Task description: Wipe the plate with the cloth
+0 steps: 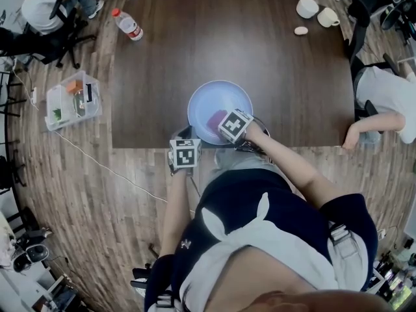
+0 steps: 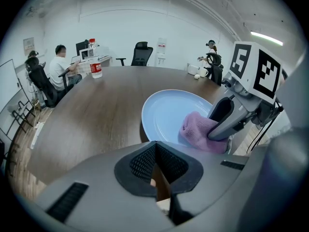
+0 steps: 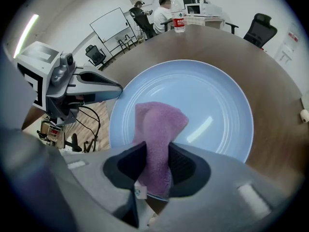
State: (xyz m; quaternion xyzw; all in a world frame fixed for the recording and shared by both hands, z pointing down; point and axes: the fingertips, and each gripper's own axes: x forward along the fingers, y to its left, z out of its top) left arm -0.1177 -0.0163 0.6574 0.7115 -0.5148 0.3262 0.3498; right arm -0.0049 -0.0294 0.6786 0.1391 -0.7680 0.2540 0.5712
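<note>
The right tool (image 3: 157, 156) pinches a pink cloth (image 3: 158, 120), whose free end lies inside the blue plate (image 3: 212, 88), toward its near side. The left tool (image 2: 155, 153) has its jaws pressed together, seemingly on nothing, with its tip just beside the plate's rim; whether it touches is hard to tell. The plate sits at the near edge of the dark surface (image 1: 195, 51), well apart from a bottle (image 1: 128, 25) and cups (image 1: 317, 12) at the far side.
</note>
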